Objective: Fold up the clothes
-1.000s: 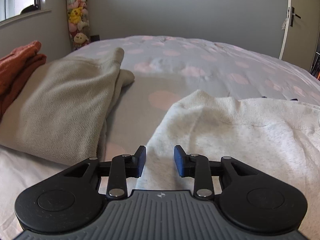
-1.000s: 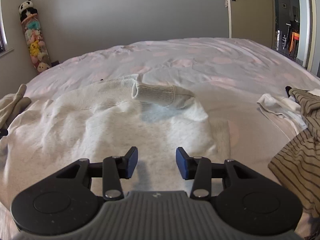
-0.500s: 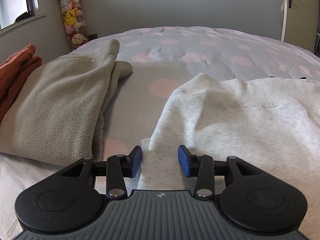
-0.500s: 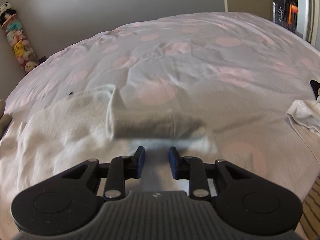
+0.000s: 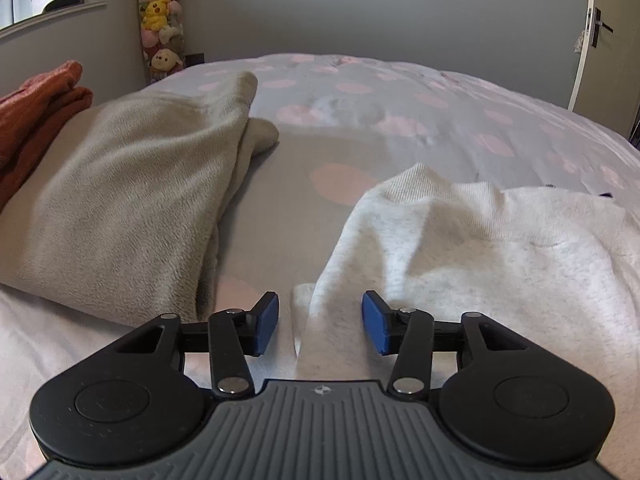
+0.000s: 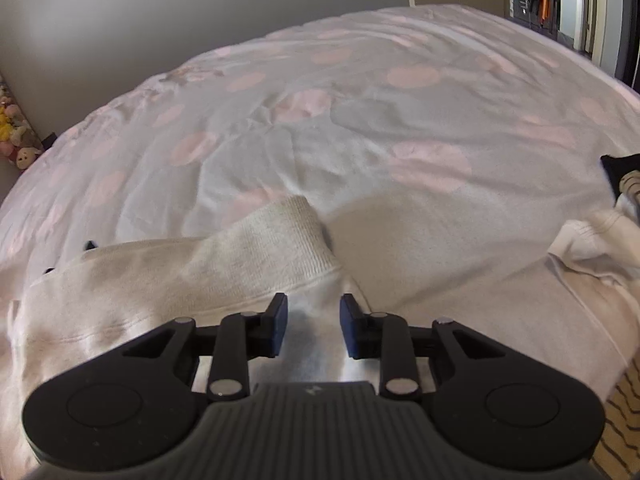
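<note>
Since a second ago the right claw (image 6: 313,326) has slid along the folded-in sleeve to the ribbed cuff (image 6: 288,240); the left claw (image 5: 319,322) barely shifted.

Both claws are opening, neither pinching cloth, though fabric lies between each pair of pads. The pale heather-grey fleece sweatshirt (image 5: 500,264) lies flat on the pink-dotted bed (image 5: 360,120), its left edge running from the left claw toward 1 o'clock. In the right view, the cuff sits just beyond the pads at 11 o'clock, the sleeve's long axis running 10 to 4; blur makes it hard to tell whether the pads touch it. The right hand seems nearer the sleeve, the left nearer the side seam. A folded beige fleece garment (image 5: 120,208) lies at 10 o'clock, well apart.
</note>
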The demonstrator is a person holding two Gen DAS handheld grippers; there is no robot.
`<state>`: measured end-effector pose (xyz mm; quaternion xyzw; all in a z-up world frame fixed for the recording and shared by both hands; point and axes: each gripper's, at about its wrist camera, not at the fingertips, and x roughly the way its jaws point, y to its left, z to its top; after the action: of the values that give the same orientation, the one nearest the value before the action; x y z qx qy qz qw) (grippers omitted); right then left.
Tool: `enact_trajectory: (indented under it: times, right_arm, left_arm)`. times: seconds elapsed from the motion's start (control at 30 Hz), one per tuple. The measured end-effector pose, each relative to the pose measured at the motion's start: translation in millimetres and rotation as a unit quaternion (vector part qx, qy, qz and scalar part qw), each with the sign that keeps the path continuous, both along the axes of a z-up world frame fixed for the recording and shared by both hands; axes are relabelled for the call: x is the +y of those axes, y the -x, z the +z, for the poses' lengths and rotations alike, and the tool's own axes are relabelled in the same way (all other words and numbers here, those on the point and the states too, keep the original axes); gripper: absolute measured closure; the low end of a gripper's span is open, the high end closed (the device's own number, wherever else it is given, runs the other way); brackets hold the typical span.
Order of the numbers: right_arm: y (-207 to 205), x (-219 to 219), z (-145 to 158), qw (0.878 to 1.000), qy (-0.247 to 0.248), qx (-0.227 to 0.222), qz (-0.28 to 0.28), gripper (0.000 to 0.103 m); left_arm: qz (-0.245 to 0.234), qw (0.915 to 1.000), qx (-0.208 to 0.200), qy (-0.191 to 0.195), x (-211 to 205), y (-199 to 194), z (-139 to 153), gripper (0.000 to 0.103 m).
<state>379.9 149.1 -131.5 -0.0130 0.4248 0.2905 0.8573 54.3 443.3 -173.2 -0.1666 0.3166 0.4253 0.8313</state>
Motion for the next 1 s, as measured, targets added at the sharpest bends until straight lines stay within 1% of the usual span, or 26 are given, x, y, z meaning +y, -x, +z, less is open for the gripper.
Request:
enact_trajectory:
  times: [0.07, 0.1, 0.17, 0.27, 0.37, 0.47, 0.6, 0.7, 0.8, 0.87, 0.9, 0.93, 0.97, 1.0]
  right_arm:
    - [13, -14, 13, 1.000, -0.010, -0.012, 0.004, 0.065]
    - [21, -24, 18, 1.000, -0.015, -0.015, 0.005, 0.065]
    - [37, -42, 28, 0.999, -0.025, -0.020, 0.008, 0.065]
    - [58, -69, 33, 0.999, -0.024, -0.029, 0.013, 0.065]
    - [68, -93, 26, 1.000, -0.023, -0.011, 0.014, 0.065]
    - [74, -115, 18, 0.999, -0.036, 0.009, 0.012, 0.065]
    - [74, -130, 7, 0.998, -0.046, 0.033, 0.010, 0.065]
    - [67, -132, 0, 0.997, -0.059, 0.050, 0.015, 0.065]
    - [62, -129, -5, 0.995, -0.068, 0.060, 0.029, 0.065]
    - [59, -125, -8, 0.995, -0.070, 0.063, 0.039, 0.065]
    - [58, -123, -10, 0.995, -0.070, 0.064, 0.043, 0.065]
    - [57, -122, -11, 0.994, -0.070, 0.064, 0.048, 0.066]
    - [57, -120, -13, 0.994, -0.069, 0.067, 0.055, 0.067]
    - [58, -118, -14, 0.994, -0.066, 0.066, 0.061, 0.076]
  left_arm:
    - [-0.011, 0.9998, -0.016, -0.004, -5, 7, 11, 0.060]
    - [-0.018, 0.9996, -0.024, 0.000, -7, 12, 16, 0.060]
    - [-0.030, 0.9987, -0.035, 0.022, -9, 23, 22, 0.059]
    - [-0.042, 0.9961, -0.048, 0.061, -12, 41, 27, 0.057]
    - [-0.037, 0.9928, -0.063, 0.095, -12, 61, 32, 0.056]
    - [-0.031, 0.9882, -0.070, 0.133, -8, 78, 32, 0.054]
    - [-0.019, 0.9827, -0.065, 0.173, -4, 91, 20, 0.053]
    - [-0.021, 0.9794, -0.063, 0.190, -2, 90, 11, 0.053]
    - [-0.042, 0.9796, -0.060, 0.187, -6, 82, 9, 0.053]
    - [-0.053, 0.9809, -0.050, 0.180, -9, 76, 8, 0.055]
    - [-0.059, 0.9815, -0.046, 0.177, -11, 73, 7, 0.059]
    - [-0.061, 0.9816, -0.042, 0.176, -11, 72, 6, 0.068]
    - [-0.062, 0.9815, -0.040, 0.177, -12, 71, 5, 0.072]
    - [-0.062, 0.9815, -0.039, 0.177, -12, 71, 4, 0.075]
